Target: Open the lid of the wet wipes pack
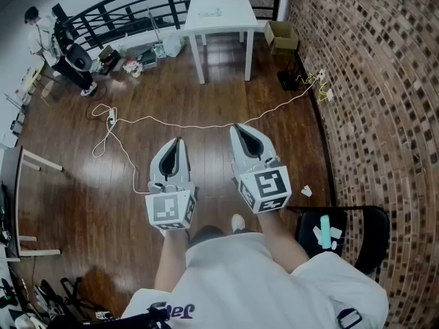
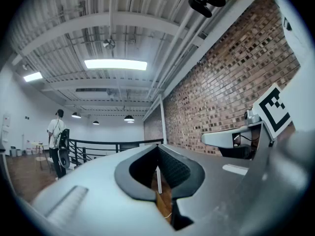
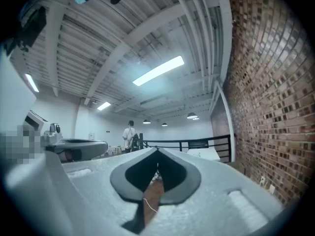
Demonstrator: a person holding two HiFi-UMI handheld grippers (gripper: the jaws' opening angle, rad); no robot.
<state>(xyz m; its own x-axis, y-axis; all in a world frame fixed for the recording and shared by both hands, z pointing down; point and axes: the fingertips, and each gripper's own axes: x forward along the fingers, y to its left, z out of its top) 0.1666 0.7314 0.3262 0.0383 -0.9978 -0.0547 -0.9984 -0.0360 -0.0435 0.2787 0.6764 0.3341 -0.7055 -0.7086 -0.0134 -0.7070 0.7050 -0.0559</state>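
Observation:
Both grippers are held level in front of me above a wooden floor (image 1: 206, 101), side by side. In the head view my left gripper (image 1: 180, 142) has its jaws together with nothing between them. My right gripper (image 1: 236, 127) is likewise shut and empty. From the left gripper view, the left gripper (image 2: 157, 147) has its tips meeting, and the right gripper's body shows at the right edge. The right gripper view shows the right gripper (image 3: 157, 151) with its tips meeting too. A small teal and white item (image 1: 324, 230) lies on a black chair (image 1: 374, 233) to my right; I cannot tell what it is.
A white table (image 1: 219, 12) stands far ahead by a black railing (image 1: 123, 9). A white cable (image 1: 199, 124) snakes across the floor to the brick wall (image 1: 384, 81) on the right. A person (image 1: 41, 33) stands far off at the left, and a cardboard box (image 1: 281, 35) sits by the wall.

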